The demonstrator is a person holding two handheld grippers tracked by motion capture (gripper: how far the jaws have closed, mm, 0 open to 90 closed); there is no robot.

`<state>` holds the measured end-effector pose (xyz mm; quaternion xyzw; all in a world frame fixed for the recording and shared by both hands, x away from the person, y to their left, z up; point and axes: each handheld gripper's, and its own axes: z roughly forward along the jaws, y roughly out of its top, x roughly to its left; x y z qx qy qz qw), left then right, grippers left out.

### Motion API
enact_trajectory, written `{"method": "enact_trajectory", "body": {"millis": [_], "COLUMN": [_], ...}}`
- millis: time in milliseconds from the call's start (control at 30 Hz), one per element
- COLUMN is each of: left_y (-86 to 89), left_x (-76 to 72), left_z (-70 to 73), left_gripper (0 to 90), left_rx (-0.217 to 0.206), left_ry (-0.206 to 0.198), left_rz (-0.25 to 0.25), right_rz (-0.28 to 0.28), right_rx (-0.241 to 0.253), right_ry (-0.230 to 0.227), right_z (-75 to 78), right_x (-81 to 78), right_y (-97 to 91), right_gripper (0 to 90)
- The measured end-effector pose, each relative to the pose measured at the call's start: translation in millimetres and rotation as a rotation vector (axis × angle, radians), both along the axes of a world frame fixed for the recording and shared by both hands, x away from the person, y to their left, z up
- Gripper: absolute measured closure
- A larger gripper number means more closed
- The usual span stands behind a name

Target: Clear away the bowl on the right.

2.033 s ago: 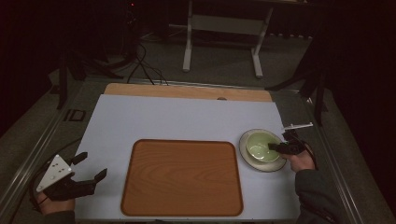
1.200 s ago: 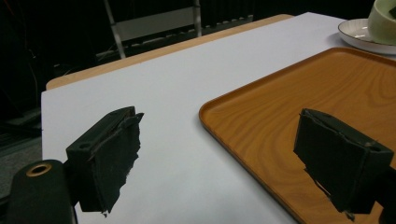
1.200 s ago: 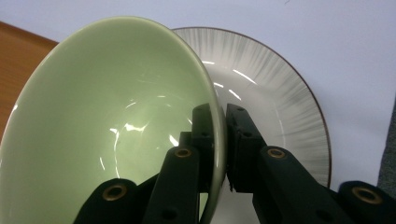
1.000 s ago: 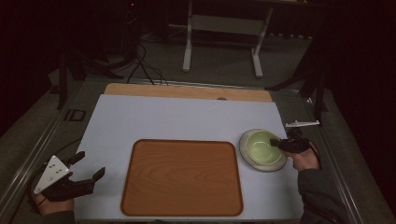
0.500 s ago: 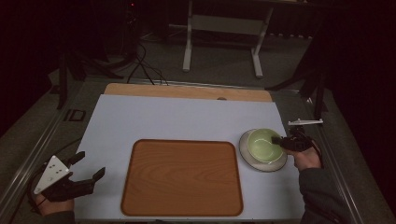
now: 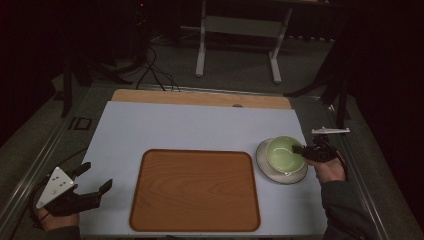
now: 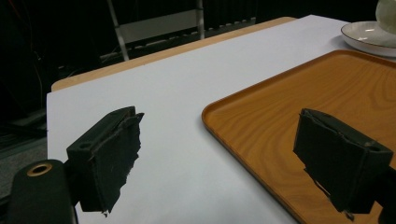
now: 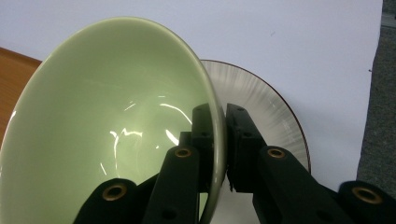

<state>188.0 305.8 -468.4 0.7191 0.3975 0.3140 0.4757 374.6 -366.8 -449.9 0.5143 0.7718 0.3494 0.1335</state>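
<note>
Presently held: green bowl (image 6: 284, 154), its rim pinched between the jaws of the right gripper (image 6: 306, 150) — one jaw inside, one outside — tilted above the white plate (image 6: 280, 176) at the right edge of the white mat (image 6: 200, 127). Wooden tray (image 6: 195, 190) lay just left of the plate. Left gripper (image 6: 95, 182) sat wide apart, nothing between its jaws, near the mat's front-left corner
</note>
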Motion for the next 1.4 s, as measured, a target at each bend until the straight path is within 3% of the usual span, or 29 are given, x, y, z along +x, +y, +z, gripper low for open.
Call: {"method": "enact_trajectory", "body": {"millis": [633,1400], "left_y": [0.4,1.1], "left_x": [0.0,-0.2], "left_z": [-0.1,0.2], "left_gripper": [14.2,14.3], "left_rx": [0.002,0.001], "left_ry": [0.000,-0.003], "left_rz": [0.001,0.001], "right_rz": [0.037,0.109], "right_rx": [0.017,0.026], "right_ry": [-0.023,-0.030], "right_z": [10.2,12.7], "right_x": [-1.7,-7.7], "right_y": [17.4,55.4], "right_gripper": [82.7,82.7]}}
